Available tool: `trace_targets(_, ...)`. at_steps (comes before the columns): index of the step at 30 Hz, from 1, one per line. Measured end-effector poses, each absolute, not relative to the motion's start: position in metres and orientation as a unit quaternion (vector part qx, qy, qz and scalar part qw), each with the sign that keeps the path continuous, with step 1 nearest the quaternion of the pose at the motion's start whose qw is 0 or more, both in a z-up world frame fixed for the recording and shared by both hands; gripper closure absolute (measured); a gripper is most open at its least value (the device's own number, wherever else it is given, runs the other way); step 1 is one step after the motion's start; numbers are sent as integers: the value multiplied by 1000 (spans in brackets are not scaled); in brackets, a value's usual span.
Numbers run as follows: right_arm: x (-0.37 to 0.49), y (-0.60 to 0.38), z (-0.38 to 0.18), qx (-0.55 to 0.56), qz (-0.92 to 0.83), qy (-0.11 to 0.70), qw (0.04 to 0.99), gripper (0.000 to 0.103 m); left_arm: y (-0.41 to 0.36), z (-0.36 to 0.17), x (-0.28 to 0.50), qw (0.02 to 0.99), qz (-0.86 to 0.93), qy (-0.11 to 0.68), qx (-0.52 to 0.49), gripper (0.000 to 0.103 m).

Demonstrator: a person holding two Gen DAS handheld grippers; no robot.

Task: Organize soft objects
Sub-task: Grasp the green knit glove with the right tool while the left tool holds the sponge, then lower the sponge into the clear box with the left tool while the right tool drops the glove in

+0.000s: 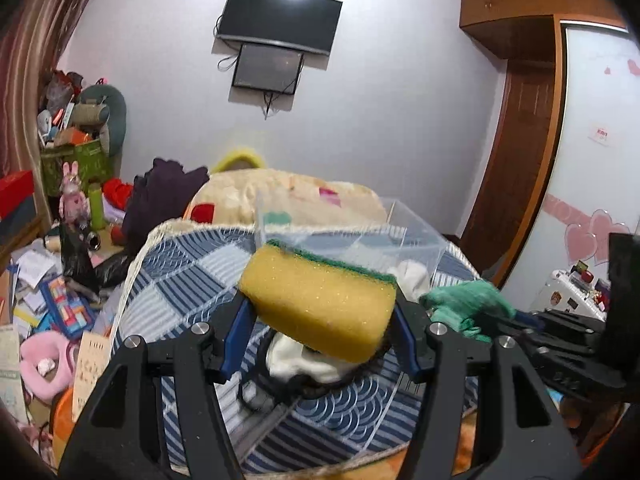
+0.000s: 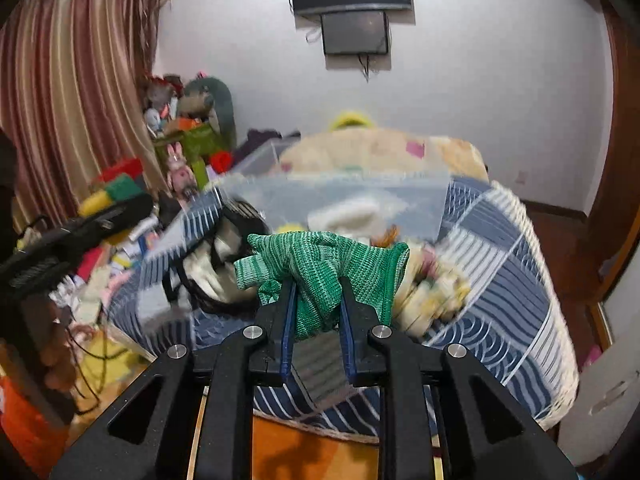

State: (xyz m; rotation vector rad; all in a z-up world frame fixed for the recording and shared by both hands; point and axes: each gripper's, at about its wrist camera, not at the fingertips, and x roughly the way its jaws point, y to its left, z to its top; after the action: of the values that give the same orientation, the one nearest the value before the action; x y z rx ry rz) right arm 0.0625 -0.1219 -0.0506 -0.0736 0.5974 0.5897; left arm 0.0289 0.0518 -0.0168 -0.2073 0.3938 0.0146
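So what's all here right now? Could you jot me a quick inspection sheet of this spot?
Surface: blue striped patchwork cloth over a rounded top.
Job's things: yellow sponge with green scrub layer; green knit glove; clear plastic bin with pale soft items inside.
Clutter: pink bunny doll, papers and boxes on the floor at left.
Grippers: left tongs shut on the sponge; right tongs shut on the glove, both held above the cloth.
Cables: wires hanging below the wall screens.
Surroundings: striped curtain, wooden wardrobe.
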Motion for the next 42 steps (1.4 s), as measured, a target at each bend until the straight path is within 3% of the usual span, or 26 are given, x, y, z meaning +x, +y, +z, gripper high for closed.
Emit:
trace_targets(9,85,-127,-1,-22,265,220,939,85,57,12,60,981,13,172,-85,43)
trace_targets(18,126,-114,15,-19,259,207,943,85,69,14,123,972,4,215,-94,43)
trace_targets(33,186,-74,-37,-57,260,298,917,85,68,-43,228,920,-20,382,-84,43)
trace_targets(42,203,-70,-49,-71,241,339,907,80,59,-52,244,909,-20,412,-65,38)
